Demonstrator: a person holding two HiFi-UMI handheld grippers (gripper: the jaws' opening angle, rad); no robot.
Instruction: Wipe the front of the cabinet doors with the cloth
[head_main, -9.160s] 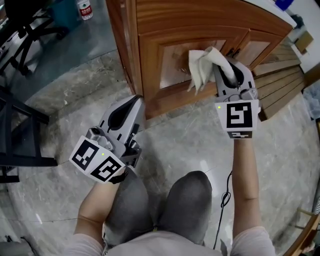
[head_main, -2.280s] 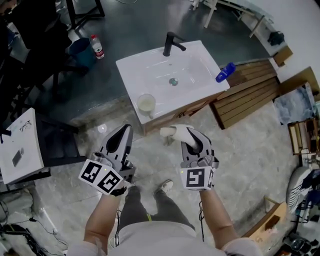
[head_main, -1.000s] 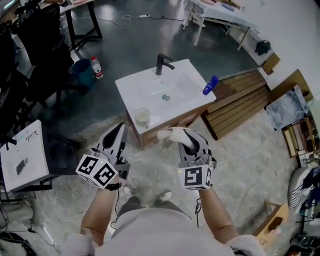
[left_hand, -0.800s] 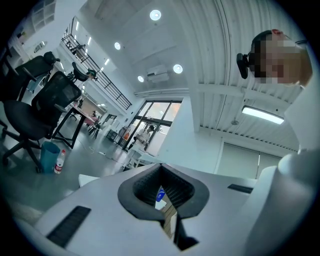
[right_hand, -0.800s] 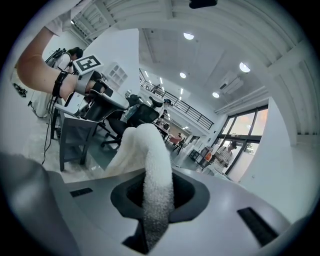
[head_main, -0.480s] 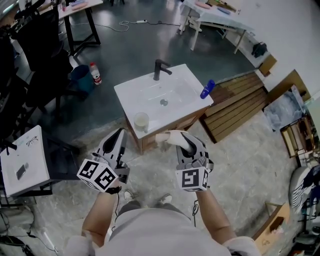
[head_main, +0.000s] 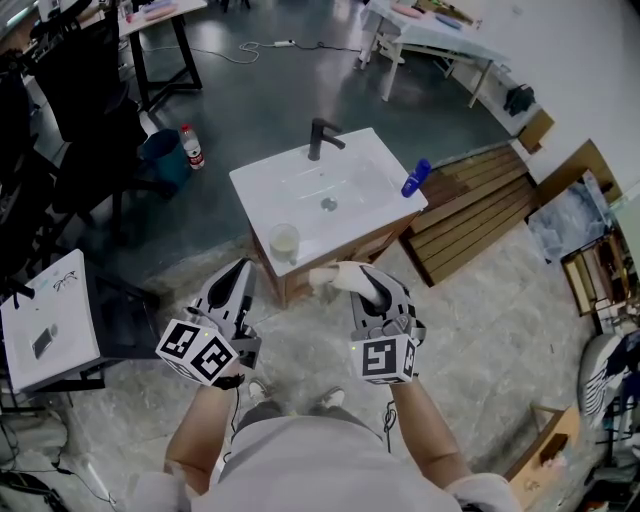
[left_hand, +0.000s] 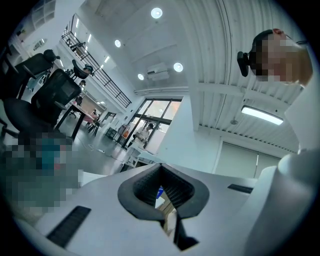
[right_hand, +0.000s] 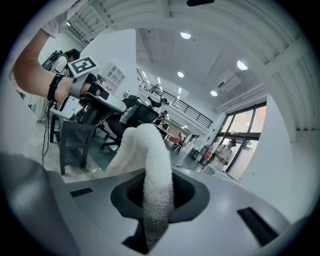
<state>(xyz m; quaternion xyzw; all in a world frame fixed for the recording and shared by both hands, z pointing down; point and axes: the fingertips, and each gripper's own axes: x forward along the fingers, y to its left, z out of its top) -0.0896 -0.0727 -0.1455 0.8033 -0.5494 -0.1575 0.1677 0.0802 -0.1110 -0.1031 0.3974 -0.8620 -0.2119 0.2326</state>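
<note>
Wooden cabinet on marbled floor

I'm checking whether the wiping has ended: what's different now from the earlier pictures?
The person has stood up and stepped back. The right claw took the cloth off the cabinet door and now holds it in the air, short of the cabinet. The left claw rose alongside. Unchanged: the cloth stays clamped in the right claw, and the left claw is shut and empty.
</note>
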